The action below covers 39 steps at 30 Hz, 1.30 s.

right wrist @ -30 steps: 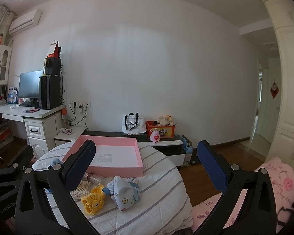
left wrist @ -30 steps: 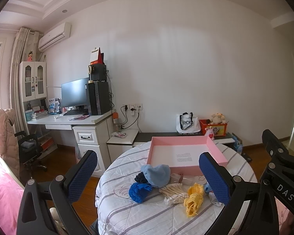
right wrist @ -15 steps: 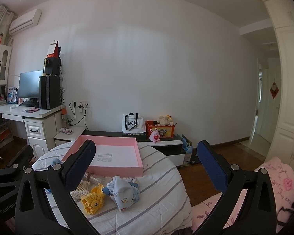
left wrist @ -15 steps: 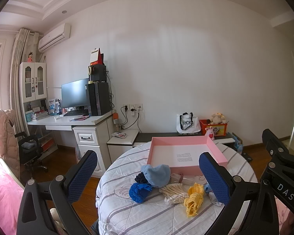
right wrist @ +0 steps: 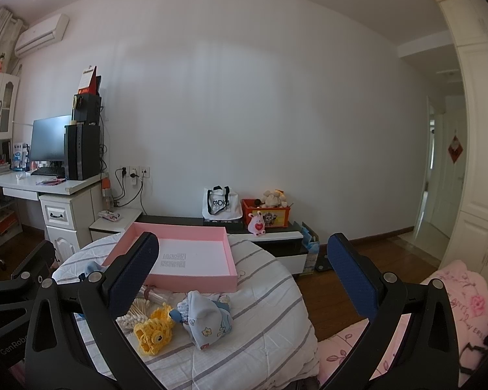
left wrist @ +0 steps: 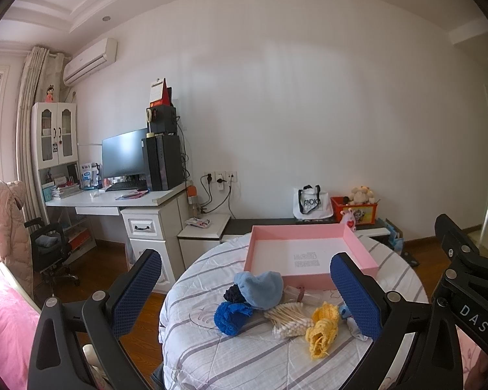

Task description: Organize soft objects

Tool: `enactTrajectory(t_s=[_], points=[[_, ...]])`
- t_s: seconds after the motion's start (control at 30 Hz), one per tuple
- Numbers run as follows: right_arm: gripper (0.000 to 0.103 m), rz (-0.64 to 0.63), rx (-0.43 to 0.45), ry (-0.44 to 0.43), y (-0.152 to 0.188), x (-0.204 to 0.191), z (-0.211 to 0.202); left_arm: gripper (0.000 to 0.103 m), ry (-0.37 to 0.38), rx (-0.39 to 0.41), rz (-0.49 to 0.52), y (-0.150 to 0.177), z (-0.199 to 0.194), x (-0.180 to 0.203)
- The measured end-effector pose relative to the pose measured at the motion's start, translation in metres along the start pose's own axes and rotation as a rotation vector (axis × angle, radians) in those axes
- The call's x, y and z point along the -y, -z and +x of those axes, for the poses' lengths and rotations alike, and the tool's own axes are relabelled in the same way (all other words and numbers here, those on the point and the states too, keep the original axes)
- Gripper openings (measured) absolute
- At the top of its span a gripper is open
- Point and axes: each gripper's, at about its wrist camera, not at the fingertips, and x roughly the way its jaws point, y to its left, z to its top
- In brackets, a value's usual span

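Pink tray: shallow, open, at the far side of my round table. It holds only a white bottom with a small block of print; none of the soft things are in it.

Soft things, all on the table, in a cluster just in front of the tray's near wall:
- light blue cloth hat, lying partly over a dark navy piece;
- bright blue knitted piece, touching the hat's near edge;
- yellow crocheted piece, to the right of the blue ones;
- pale blue baby hat with small prints, just right of the yellow piece in my right view.

Also in the cluster: a bundle of cotton swabs, between the blue knit and the yellow crochet.

Surface: the table is covered with a white quilted cloth with grey stripes.

Room: white wall behind; a white desk with a monitor at the left; a low cabinet along the wall bearing a white tote bag and a red box of plush toys; wood floor.

My left tongs: released, fingers wide apart, holding nothing, raised above the table's near edge and pointing at the cluster.

My right tongs: likewise spread wide and empty, raised beside the left pair, aimed over the table's right half.
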Motion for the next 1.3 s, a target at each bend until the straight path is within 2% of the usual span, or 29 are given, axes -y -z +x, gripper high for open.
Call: enactTrajectory(t_s=[0.3,0.57,1.3], points=[[0.103,-0.012,-0.032,-0.002,0.008,-0.003,0.009,0.103,-0.003,-0.029,0.009,0.002,0.007,0.001],[0.103,-0.033,-0.084,-0.001,0.013,-0.01,0.022,0.103,-0.005,-0.089,0.026,0.005,0.021,0.003],[0.103,-0.114,-0.357,0.005,0.068,-0.04,0.097,0.103,-0.038,-0.35,0.089,0.027,0.092,0.016]])
